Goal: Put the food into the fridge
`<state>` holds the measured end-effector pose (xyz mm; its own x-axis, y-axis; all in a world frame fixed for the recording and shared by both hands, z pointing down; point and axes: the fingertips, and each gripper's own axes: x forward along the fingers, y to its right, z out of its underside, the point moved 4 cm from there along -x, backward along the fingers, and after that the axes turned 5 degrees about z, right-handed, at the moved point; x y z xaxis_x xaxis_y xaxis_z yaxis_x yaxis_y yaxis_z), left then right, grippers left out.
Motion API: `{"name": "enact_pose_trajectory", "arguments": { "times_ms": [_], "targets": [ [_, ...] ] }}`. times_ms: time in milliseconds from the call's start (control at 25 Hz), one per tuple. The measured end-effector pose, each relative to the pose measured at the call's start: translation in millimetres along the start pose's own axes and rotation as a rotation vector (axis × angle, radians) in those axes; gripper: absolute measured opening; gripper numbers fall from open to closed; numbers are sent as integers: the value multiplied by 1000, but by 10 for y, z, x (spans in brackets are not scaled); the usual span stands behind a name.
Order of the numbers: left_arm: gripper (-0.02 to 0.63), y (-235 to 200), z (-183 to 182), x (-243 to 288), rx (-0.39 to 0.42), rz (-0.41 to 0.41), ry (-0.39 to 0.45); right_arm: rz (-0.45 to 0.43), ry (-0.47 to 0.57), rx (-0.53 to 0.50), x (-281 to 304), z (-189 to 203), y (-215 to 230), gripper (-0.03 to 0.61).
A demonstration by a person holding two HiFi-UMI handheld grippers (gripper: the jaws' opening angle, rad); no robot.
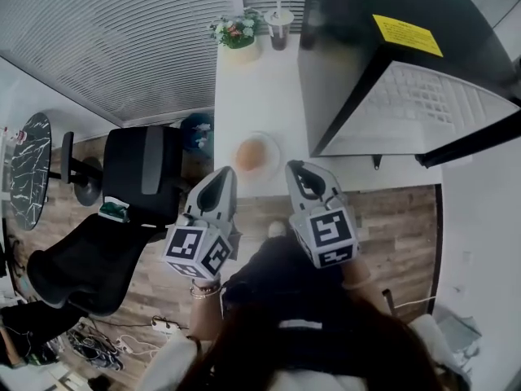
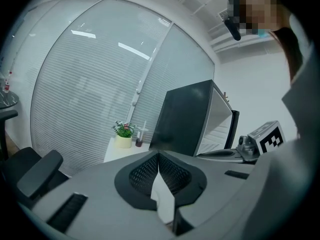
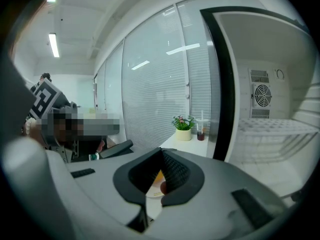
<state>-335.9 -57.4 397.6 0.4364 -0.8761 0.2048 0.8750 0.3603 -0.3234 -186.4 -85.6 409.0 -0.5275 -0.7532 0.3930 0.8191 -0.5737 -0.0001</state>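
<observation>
Person stands at a white table (image 1: 254,88) w/ a gripper in each hand, both pointing at the near end of the tabletop. The food (image 1: 251,155), a round orange-brown piece, sits on a pale plate (image 1: 272,147) near the table's front edge, not in the fridge yet.

L gripper (image 1: 223,172) hovers just beside the plate's left rim. In the left gripper view its fingers meet at the tips, nothing between them. R gripper (image 1: 295,166) is at the plate's right side, close to the fridge front. In the right gripper view its fingers are also pressed together and empty, and the plate w/ the orange food shows in the gap below the tips. Neither touches the food as far as I can see.

Black fridge (image 1: 358,47) stands on the table's right half, door open, white inside w/ a wire shelf and a fan on the back wall. At the far end, by the blinds, sit a small potted plant (image 1: 238,32) and a drink cup (image 1: 279,28) w/ straw. Black office chair (image 1: 138,177) on the wood floor to the left.
</observation>
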Motion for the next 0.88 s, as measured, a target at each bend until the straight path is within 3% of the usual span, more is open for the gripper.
{"name": "enact_pose_trajectory", "arguments": {
  "times_ms": [440, 880],
  "targets": [
    [29, -280, 197, 54, -42, -34, -98, -43, -110, -6, 347, 316, 98, 0],
    [43, -683, 419, 378, -98, -59, -243, -124, -291, 38, 673, 741, 27, 61]
  ]
}}
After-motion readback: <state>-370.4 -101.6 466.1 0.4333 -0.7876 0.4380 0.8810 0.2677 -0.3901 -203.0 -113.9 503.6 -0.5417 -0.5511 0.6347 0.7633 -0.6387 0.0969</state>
